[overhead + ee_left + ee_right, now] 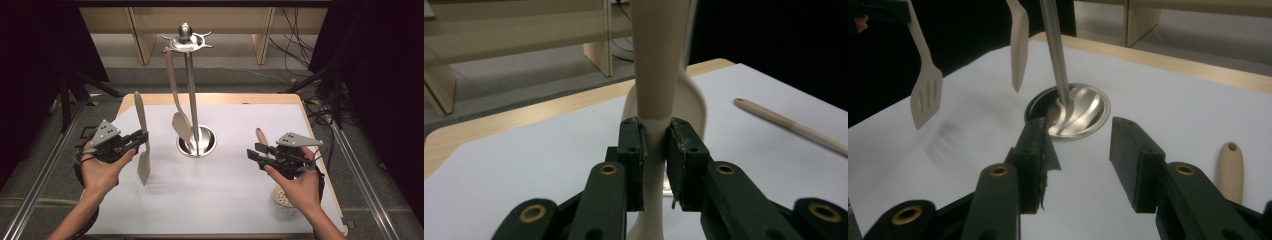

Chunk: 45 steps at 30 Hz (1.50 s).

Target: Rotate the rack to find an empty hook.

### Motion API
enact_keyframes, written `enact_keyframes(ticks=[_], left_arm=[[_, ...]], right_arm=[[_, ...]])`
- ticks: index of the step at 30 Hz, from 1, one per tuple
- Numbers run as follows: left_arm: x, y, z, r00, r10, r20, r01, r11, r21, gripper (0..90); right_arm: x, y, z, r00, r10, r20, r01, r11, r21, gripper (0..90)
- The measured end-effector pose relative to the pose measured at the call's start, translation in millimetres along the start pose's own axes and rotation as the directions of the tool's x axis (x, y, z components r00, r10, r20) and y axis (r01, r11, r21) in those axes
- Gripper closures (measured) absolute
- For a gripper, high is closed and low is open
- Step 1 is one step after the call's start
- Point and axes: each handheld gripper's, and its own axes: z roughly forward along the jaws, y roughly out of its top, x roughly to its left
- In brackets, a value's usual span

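Left claw (142, 141) clamps slotted spatula (141, 137) mid-handle, long axis near-vertical, rack (187, 42) up-right of it; right claw (256, 152) gapes empty.

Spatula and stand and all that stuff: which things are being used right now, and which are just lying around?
In use:
slotted spatula, clamped in the left gripper
metal utensil stand, with a hanging spoon
right gripper, jaws open

Lying about:
skimmer spoon on the white table
cables on the floor

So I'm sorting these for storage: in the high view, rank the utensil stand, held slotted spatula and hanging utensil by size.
1. Utensil stand, tallest.
2 and 3. Hanging utensil and slotted spatula look alike; the spatula is nearer the camera, so unsure.
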Motion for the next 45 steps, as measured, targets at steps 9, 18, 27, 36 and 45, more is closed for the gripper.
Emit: enact_keyframes(ticks=[9,18,27,36,45], left_arm=[[-35.5,15.5,18.8,0.9957,0.058,0.072,-0.057,0.9982,-0.017,76.5],[-68.8,26.8,41.0,0.9865,0.098,0.131,-0.096,0.9951,-0.022,76.5],[-86.6,30.8,57.2,0.9759,0.144,0.164,-0.141,0.9896,-0.029,76.4],[-100.0,32.9,67.1,0.9699,0.16,0.184,-0.16,0.987,-0.014,76.4],[-108.0,32.9,71.8,0.9661,0.166,0.198,-0.169,0.9857,-0.001,76.4]], right_arm=[[24.0,19.2,1.7,0.9987,-0.041,-0.031,0.039,0.998,-0.052,59.2],[40.2,42.0,8.2,0.995,-0.086,-0.05,0.079,0.989,-0.125,58.8],[47.9,54.2,16.7,0.9943,-0.088,-0.061,0.078,0.985,-0.152,58.8],[64.8,73.3,25.1,0.991,-0.126,-0.045,0.114,0.971,-0.212,56.7],[71.6,79.4,40.0,0.9924,-0.112,-0.051,0.101,0.976,-0.194,56.3]])
